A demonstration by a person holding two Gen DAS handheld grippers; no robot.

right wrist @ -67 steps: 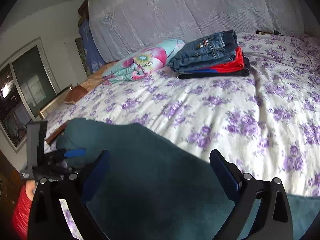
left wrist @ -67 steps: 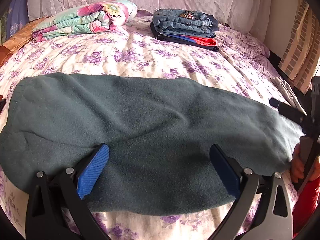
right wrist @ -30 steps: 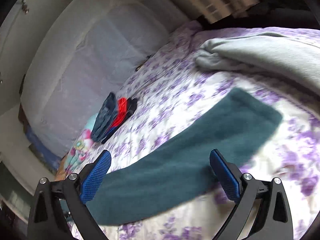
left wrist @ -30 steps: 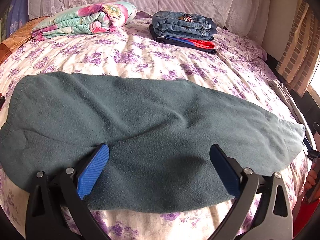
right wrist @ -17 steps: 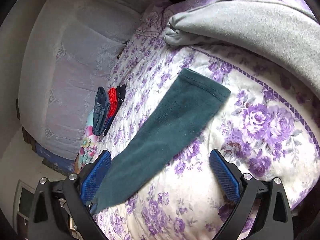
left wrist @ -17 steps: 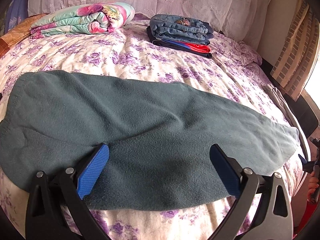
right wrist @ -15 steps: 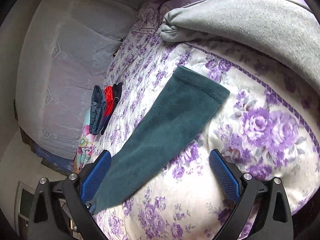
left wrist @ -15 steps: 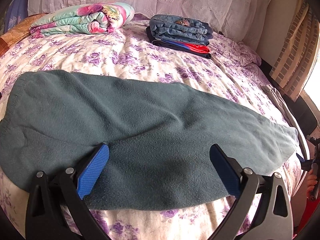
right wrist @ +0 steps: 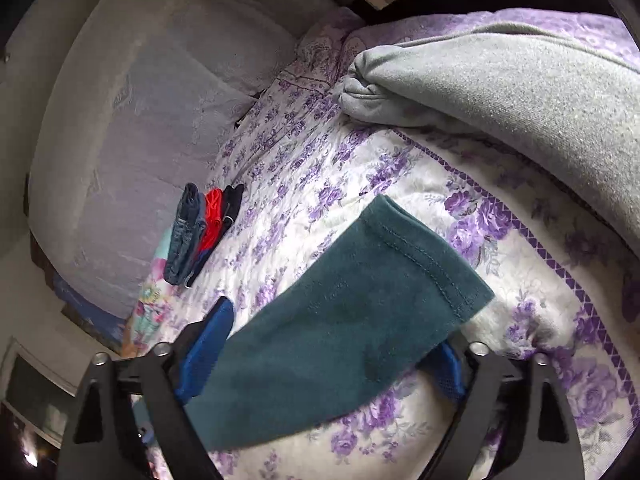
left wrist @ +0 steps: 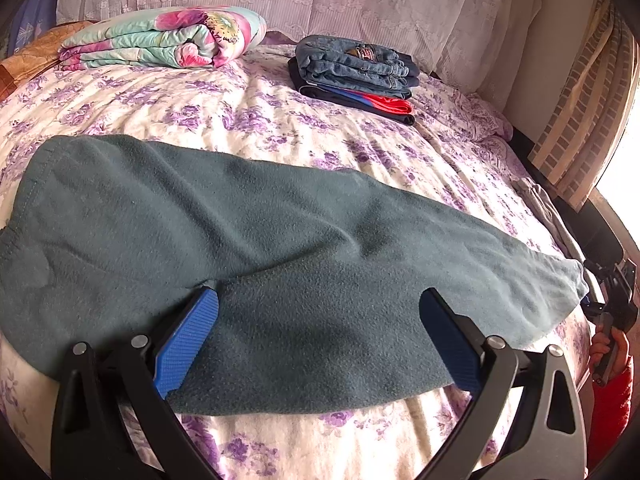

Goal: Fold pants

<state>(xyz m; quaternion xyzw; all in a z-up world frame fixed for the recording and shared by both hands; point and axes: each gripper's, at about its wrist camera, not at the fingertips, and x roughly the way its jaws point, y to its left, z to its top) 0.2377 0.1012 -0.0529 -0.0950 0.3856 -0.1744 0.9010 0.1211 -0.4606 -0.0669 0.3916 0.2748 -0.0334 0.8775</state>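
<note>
The left gripper hangs with its jaws spread wide, while the right gripper is closing its jaws, cloth lying between the blue pads.

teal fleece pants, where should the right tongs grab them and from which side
Grip the teal fleece pants at the hemmed cuff end, coming in from the foot of the leg along its length. The cuff lies flat, its stitched edge free on the bedspread. The right tongs already straddle that leg, closing.
</note>
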